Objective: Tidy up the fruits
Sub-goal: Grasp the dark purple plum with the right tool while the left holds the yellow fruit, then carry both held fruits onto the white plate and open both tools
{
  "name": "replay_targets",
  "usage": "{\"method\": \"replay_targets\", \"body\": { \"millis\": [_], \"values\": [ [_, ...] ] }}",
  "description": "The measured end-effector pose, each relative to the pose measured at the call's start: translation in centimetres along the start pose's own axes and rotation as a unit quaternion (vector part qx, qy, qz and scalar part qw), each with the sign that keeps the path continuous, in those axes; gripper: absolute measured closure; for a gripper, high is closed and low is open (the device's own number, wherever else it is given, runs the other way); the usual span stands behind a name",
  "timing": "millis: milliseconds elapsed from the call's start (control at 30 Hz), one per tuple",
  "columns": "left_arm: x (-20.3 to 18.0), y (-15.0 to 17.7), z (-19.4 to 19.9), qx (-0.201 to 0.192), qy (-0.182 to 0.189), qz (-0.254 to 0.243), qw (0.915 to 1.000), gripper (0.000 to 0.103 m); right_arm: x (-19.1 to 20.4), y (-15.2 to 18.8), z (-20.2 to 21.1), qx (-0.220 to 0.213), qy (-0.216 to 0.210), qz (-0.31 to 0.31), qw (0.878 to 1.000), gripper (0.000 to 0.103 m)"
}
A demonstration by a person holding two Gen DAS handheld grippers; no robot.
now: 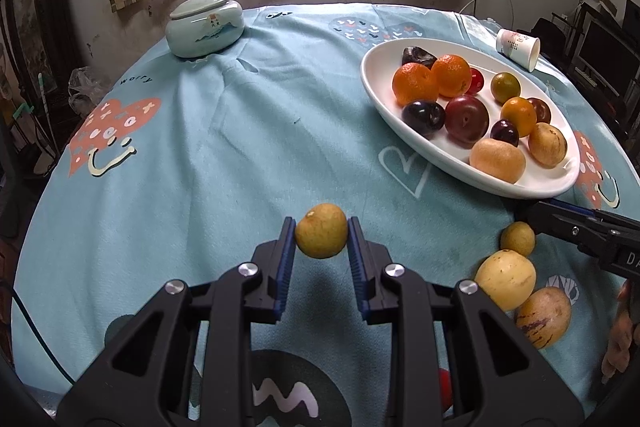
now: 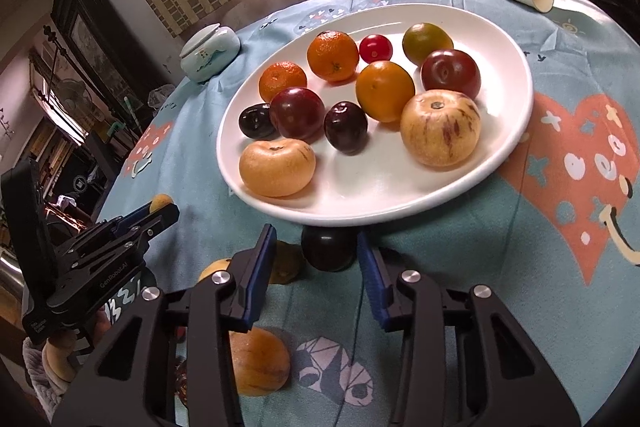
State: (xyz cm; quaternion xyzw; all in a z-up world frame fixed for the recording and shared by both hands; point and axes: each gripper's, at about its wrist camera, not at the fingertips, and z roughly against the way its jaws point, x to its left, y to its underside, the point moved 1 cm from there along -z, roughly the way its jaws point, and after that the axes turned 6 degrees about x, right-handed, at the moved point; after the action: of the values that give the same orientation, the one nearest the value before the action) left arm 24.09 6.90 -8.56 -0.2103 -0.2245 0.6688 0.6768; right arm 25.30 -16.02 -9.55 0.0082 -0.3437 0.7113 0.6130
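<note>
My left gripper is shut on a small yellow-green fruit and holds it above the tablecloth; it also shows in the right wrist view. My right gripper is open, its fingers on either side of a dark plum that lies on the cloth at the near rim of the white oval plate. The plate holds several oranges, plums and pale striped melons. Three yellow fruits lie loose on the cloth near the right gripper.
A lidded celadon jar stands at the table's far left. A paper cup lies on its side beyond the plate. More loose fruit lies under my right gripper. The teal patterned cloth covers a round table.
</note>
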Motion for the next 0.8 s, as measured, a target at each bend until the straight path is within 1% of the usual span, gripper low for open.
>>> {"method": "replay_targets", "body": {
  "millis": [100,200,267,300,333,400,500,600,667,700,800],
  "values": [
    [0.0,0.0,0.0,-0.001,-0.001,0.0,1.0,0.077,-0.5,0.2,0.3,0.007,-0.027,-0.016,0.999,0.061],
    [0.0,0.0,0.0,0.0,-0.001,-0.001,1.0,0.077,-1.3,-0.1,-0.2,0.012,-0.03,-0.038,0.999,0.063],
    [-0.1,0.0,0.0,0.001,-0.002,-0.002,1.0,0.077,-1.7,-0.3,-0.4,0.013,-0.023,-0.046,0.999,0.069],
    [-0.2,0.1,0.0,0.0,-0.003,-0.003,1.0,0.077,-1.8,-0.3,-0.4,0.013,-0.025,-0.048,0.998,0.069],
    [-0.2,0.0,0.0,0.0,-0.004,-0.004,1.0,0.077,-1.6,-0.2,-0.4,0.013,-0.023,-0.046,0.999,0.07],
    [-0.3,0.1,0.0,0.001,-0.005,-0.005,1.0,0.077,-1.1,0.0,-0.4,0.015,-0.027,-0.036,0.999,0.077],
    [-0.4,0.1,0.0,0.002,-0.003,-0.008,1.0,0.077,-0.2,0.3,-0.1,0.008,-0.007,-0.01,1.0,0.077],
    [-0.6,0.2,0.1,0.0,0.001,-0.013,0.9999,0.077,0.1,0.6,0.4,0.004,-0.01,0.004,1.0,0.077],
    [-0.7,0.2,0.5,-0.007,0.006,-0.014,0.9999,0.077,0.2,0.8,1.9,-0.016,-0.018,0.004,1.0,0.077],
    [-0.8,0.2,0.8,-0.011,0.008,-0.015,0.9998,0.077,0.4,0.7,3.1,-0.034,-0.017,0.008,0.999,0.077],
    [-1.3,0.0,2.3,-0.028,0.018,-0.016,0.9993,0.077,0.9,0.8,7.4,-0.109,-0.003,0.022,0.994,0.077]
  ]
}}
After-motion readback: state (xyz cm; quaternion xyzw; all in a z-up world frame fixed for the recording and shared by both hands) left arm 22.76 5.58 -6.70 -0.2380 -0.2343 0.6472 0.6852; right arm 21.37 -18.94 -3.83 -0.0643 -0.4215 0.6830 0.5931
